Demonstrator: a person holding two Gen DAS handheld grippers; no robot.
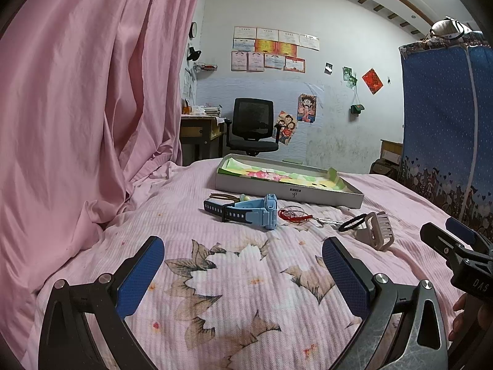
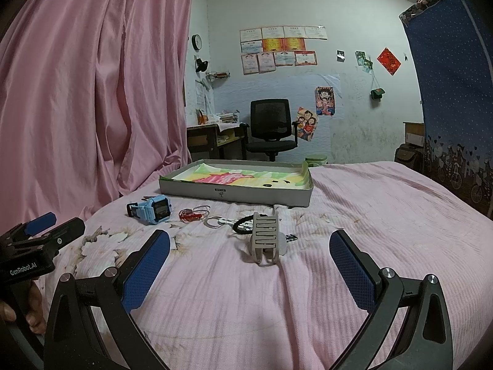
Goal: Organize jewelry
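On the pink bed lie a light-blue watch (image 1: 249, 211) (image 2: 152, 209), red and clear thin bands (image 1: 292, 214) (image 2: 192, 212), a silver ring with chain (image 2: 217, 221), a black hair tie (image 1: 352, 223) (image 2: 243, 225) and a beige claw hair clip (image 1: 376, 229) (image 2: 267, 239). Behind them stands a shallow grey box tray (image 1: 289, 191) (image 2: 234, 194) lined with a coloured drawing. My left gripper (image 1: 243, 273) is open and empty, short of the watch. My right gripper (image 2: 249, 273) is open and empty, just short of the hair clip.
A pink curtain (image 1: 86, 92) hangs along the left side of the bed. A blue fabric wardrobe (image 1: 446, 123) stands at the right. A desk (image 2: 209, 138) and black office chair (image 2: 271, 126) stand past the bed's far edge.
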